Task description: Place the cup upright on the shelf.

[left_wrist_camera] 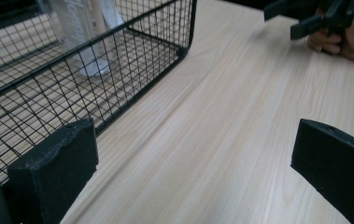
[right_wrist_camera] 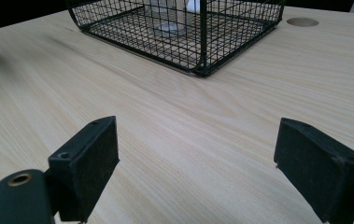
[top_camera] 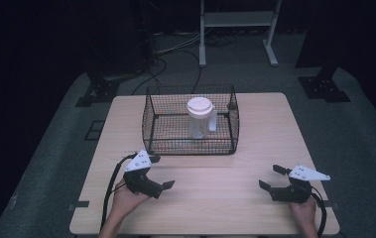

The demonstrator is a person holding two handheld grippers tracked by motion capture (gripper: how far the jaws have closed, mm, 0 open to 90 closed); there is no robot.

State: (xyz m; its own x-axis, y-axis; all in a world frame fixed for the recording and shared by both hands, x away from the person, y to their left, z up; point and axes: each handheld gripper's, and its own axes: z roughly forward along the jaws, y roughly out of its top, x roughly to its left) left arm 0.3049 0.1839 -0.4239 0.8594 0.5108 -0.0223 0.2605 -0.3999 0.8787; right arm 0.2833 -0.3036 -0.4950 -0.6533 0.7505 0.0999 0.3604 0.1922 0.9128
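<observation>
Pitcher [top_camera: 198, 118] stands in basket [top_camera: 151, 130], well beyond left gripper [top_camera: 161, 173].

The high view looks forward and down from above the person's side onto the whole pale wooden table [top_camera: 255, 148], at a distance. The left gripper view sits low over the tabletop, close beside the black wire mesh basket [left_wrist_camera: 118, 60], facing across toward the right hand [left_wrist_camera: 347, 39]. The right gripper view, equally low, faces the basket's corner [right_wrist_camera: 201, 42] from farther off (a round hole [right_wrist_camera: 302, 22] lies beyond). All three views share basket and tabletop.
</observation>
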